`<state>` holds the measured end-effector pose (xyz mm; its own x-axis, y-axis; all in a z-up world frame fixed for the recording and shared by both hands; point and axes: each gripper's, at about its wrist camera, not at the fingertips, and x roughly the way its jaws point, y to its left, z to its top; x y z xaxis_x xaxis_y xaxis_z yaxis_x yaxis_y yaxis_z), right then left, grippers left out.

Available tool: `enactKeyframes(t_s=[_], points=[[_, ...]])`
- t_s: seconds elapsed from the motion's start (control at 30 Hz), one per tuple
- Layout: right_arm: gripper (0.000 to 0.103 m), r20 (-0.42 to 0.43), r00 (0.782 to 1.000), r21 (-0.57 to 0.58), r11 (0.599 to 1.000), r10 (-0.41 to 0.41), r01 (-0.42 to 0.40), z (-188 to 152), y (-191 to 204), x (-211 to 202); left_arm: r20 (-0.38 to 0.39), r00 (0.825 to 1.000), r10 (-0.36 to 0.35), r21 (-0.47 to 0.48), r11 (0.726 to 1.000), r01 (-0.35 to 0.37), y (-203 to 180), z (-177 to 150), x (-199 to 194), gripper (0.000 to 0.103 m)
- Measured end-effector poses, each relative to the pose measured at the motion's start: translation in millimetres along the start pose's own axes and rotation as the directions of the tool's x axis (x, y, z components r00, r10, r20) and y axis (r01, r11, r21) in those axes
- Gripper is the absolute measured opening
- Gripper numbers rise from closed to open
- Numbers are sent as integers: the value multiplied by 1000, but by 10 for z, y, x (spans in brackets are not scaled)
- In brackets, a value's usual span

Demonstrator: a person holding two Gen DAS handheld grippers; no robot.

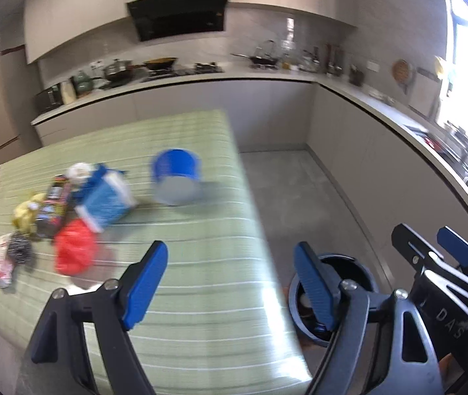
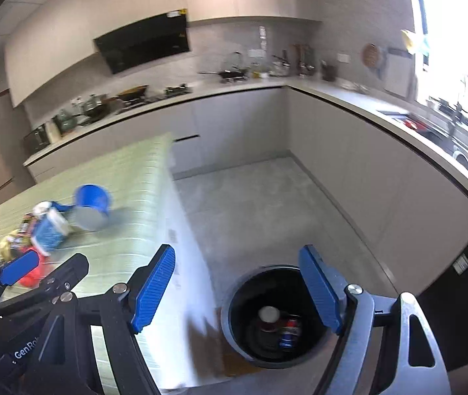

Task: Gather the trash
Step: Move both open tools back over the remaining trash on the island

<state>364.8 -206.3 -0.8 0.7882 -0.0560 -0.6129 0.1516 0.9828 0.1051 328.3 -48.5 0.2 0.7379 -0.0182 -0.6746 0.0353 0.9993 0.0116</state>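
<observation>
Beside the surface point(image 1: 207, 263), on the floor at its right edge, stands the dark round bin point(image 2: 267, 316), and it already holds a can and a small round-topped container. We judge that we are between deposits: both tongs are empty and no item is in hand. The left tongs point(image 1: 230, 283) stand wide with nothing between the blue pads; the right tongs point(image 2: 239, 289) stand equally wide above the bin mouth, also empty.

The remaining trash lies clustered toward the far left of the green striped cloth: a red crumpled bag point(image 1: 74, 251), a blue-and-white packet point(image 1: 107, 202), a yellow wrapper point(image 1: 26, 212), a dark snack pack point(image 1: 53, 210) and a small dark-and-white scrap point(image 1: 10, 256). A blue cup point(image 1: 176, 176) lies tipped on its side, apart from the cluster.

The next move, as we judge it, calls for reaching one pair of tongs back over the surface, most readily to the red bag, which is nearest.

Obstructions are few. The items touch or overlap, so a clean single pick needs care. The table edge lies between the pile and the bin. Both views are motion-blurred; fine detail cannot be confirmed.
</observation>
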Motion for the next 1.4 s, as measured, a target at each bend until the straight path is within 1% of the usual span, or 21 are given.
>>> enactKeyframes(t_s=[0.23,0.37,0.47,0.57,0.63,0.73,0.87,1.0,1.2,1.4], points=[[80,-3,996,-80,992,93,-93,-17,1104,13,1,997,77,-63,995,-77,955,-64,-81,80],[80,-12,992,-123,985,125,-125,-117,1725,35,-7,994,109,-96,989,-109,1542,-107,-48,80],[80,-22,991,-133,982,136,-137,-214,2150,48,-12,992,126,-99,987,-127,1907,-149,-40,80],[80,-32,990,-129,981,139,-142,-299,2463,66,-13,989,150,-92,984,-150,2211,-184,-40,80],[80,-40,989,-128,981,141,-145,-343,2684,88,-18,986,165,-97,981,-166,2438,-215,-36,80],[80,-50,988,-137,978,149,-154,-387,2956,96,-32,982,184,-116,976,-187,2673,-255,-20,80],[79,-65,987,-159,975,148,-157,-390,3157,129,-56,980,189,-143,970,-195,2852,-248,68,80],[79,-68,987,-170,973,144,-153,-356,3205,195,-57,983,177,-151,971,-183,2863,-242,133,80],[80,-91,984,-155,974,154,-167,-280,3117,402,-68,986,155,-152,975,-163,2771,-155,256,80],[79,-81,987,-136,979,140,-150,-118,2876,572,-74,991,114,-136,983,-124,2512,0,416,80]])
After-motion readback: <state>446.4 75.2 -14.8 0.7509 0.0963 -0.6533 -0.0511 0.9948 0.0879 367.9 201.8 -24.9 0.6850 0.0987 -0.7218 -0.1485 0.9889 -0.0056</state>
